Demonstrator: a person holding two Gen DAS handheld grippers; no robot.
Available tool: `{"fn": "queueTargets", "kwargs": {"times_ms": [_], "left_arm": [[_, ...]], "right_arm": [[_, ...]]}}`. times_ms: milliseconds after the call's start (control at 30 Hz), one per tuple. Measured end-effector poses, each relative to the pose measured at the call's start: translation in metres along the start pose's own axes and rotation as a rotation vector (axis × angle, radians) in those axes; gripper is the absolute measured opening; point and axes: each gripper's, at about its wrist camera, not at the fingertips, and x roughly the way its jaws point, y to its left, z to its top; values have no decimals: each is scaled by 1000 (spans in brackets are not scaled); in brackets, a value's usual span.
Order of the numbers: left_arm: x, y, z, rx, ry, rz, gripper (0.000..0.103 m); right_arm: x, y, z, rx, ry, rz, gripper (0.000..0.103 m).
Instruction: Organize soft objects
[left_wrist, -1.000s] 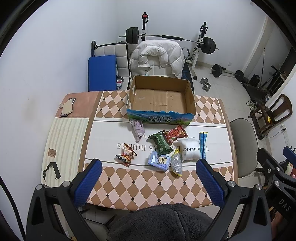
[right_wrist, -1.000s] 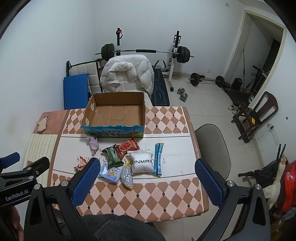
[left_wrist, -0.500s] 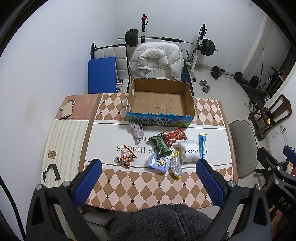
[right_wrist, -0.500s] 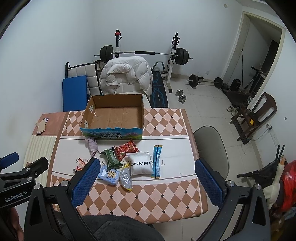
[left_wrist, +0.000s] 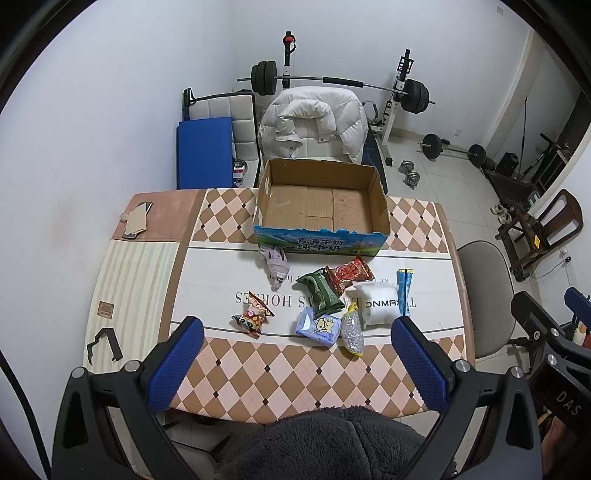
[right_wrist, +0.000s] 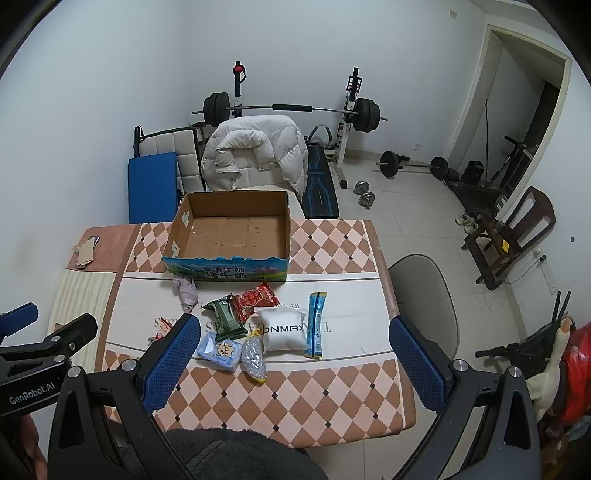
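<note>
An open, empty cardboard box (left_wrist: 321, 206) stands at the table's far side; it also shows in the right wrist view (right_wrist: 229, 236). In front of it lie soft items: a crumpled lilac cloth (left_wrist: 275, 264), green (left_wrist: 320, 295) and red (left_wrist: 349, 273) snack packs, a white pouch (left_wrist: 376, 304), a blue stick pack (left_wrist: 404, 286), a tissue pack (left_wrist: 319, 326), a clear bead bag (left_wrist: 352, 330) and a cartoon snack pack (left_wrist: 253, 315). My left gripper (left_wrist: 295, 354) is open and empty, high above the near table edge. My right gripper (right_wrist: 295, 354) is likewise open and empty.
A checkered cloth covers the table (left_wrist: 258, 373). A phone and card (left_wrist: 136, 219) lie at its far left, a black clip (left_wrist: 103, 343) at the near left. A grey chair (right_wrist: 421, 295) stands to the right. A white jacket on a chair (left_wrist: 314, 125) and gym weights stand behind.
Both grippers have risen and drawn back a little, so the table looks slightly smaller and farther. Nothing on the table has moved.
</note>
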Motion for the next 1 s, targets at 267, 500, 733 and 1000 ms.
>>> {"fn": "queueTargets", "kwargs": {"times_ms": [267, 500, 733, 1000], "left_arm": [[4, 2, 5, 7, 6, -5, 103], [77, 28, 52, -12, 65, 93, 103], [200, 35, 54, -35, 277, 103, 103], [324, 11, 34, -115, 505, 6, 103]], "right_arm": [[4, 2, 5, 2, 7, 13, 103], [91, -12, 35, 49, 131, 89, 103], [264, -17, 26, 40, 397, 94, 103], [422, -7, -16, 26, 620, 67, 103]]}}
